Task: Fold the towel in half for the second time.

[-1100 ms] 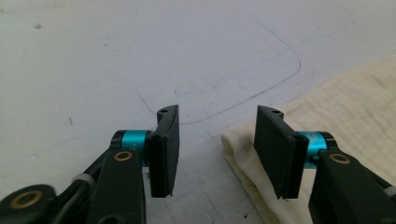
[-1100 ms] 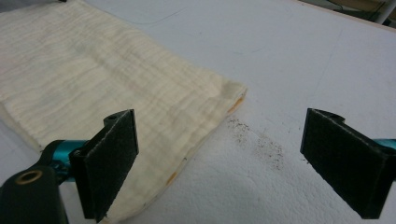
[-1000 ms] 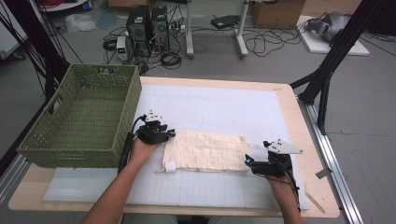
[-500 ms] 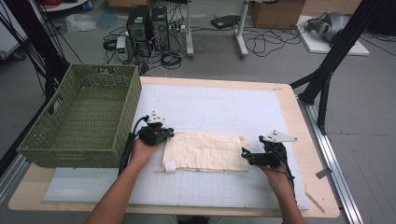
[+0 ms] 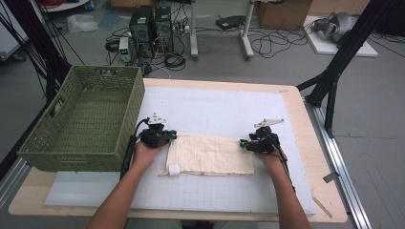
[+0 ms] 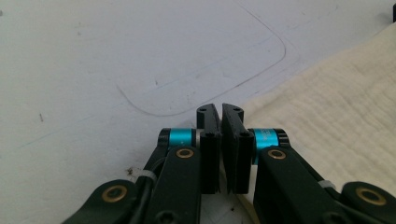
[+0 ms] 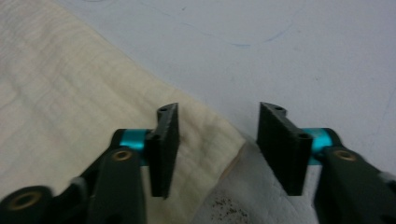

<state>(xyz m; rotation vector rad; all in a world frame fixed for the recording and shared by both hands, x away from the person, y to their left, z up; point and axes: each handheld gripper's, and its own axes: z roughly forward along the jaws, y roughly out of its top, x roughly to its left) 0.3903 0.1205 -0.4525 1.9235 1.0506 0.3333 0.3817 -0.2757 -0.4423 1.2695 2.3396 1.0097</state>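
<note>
**Cloth gripped at its left corner, right jaws closing over the other**

At the far left of the high view a green woven basket (image 5: pixel 81 121) is seen standing on the white mat (image 5: pixel 215 107), which covers most of the wooden table (image 5: pixel 313 143). The basket is just beside the left gripper (image 5: pixel 168 137) but does not block it. Nothing is placed between the two grippers except the cream cloth (image 5: pixel 210 155), which is spread flat on the mat near the front edge, with a small white tag (image 5: pixel 174 170) at its front left corner.

In the left gripper view the left gripper (image 6: pixel 220 112) is clenched at the far left corner of the cloth (image 6: pixel 336 112); the jaws are pressed almost together, with the cloth edge running in under them.

At the right, the right gripper (image 5: pixel 244 142) is brought to the far right corner. In the right gripper view its jaws (image 7: pixel 217 123) stand apart, astride the cloth corner (image 7: pixel 205 135), and have just been closing; the pads are not yet pressed on the fabric.

Compared with the frame a second ago, the right hand is seen shifted leftward from the mat's right margin onto the cloth's edge, while the left hand and the cloth are unchanged in place.
</note>
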